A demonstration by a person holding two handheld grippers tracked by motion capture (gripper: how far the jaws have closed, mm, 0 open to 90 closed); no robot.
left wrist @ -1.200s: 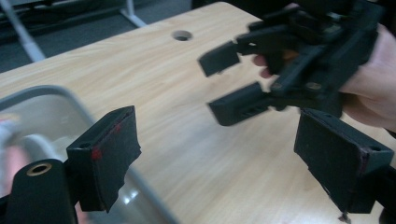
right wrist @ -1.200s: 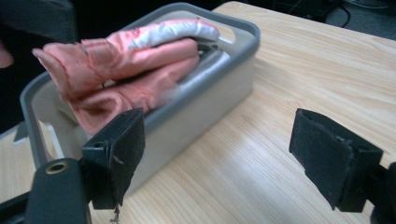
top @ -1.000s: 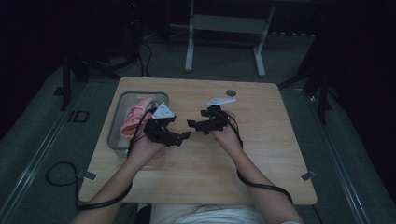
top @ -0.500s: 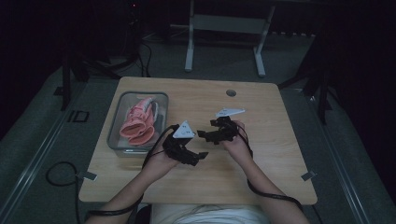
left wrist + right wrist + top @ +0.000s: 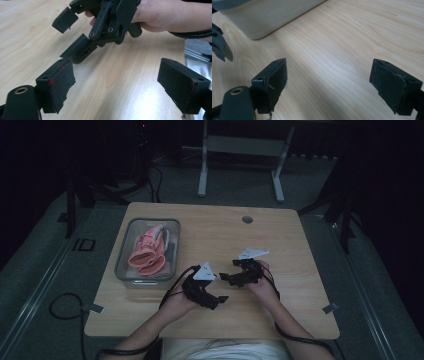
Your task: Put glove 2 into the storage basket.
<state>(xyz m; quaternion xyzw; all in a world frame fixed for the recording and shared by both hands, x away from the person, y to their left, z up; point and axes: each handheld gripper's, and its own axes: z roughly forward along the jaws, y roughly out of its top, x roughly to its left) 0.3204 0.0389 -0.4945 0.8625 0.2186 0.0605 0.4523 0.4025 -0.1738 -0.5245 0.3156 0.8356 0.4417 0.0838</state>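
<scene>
A person is holding the left gripper (image 5: pixel 221 298) and right gripper (image 5: pixel 226 277) low over the bare wooden table (image 5: pixel 280 235), tips angled toward each other, jaws spread and gripping nothing. The pink glove (image 5: pixel 146 252) is lying in the clear bin (image 5: pixel 122 257) at the table's left, well apart, likely awaiting pickup.

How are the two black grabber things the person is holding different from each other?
The left gripper sits nearer the person's edge of the table; the right gripper sits a little farther up. The left gripper points toward the right one, and the right gripper points back toward the left and the tray. Both are black, carry a grey three-cornered plate, hover low over bare wood, and have jaws wide open with nothing between them.
</scene>
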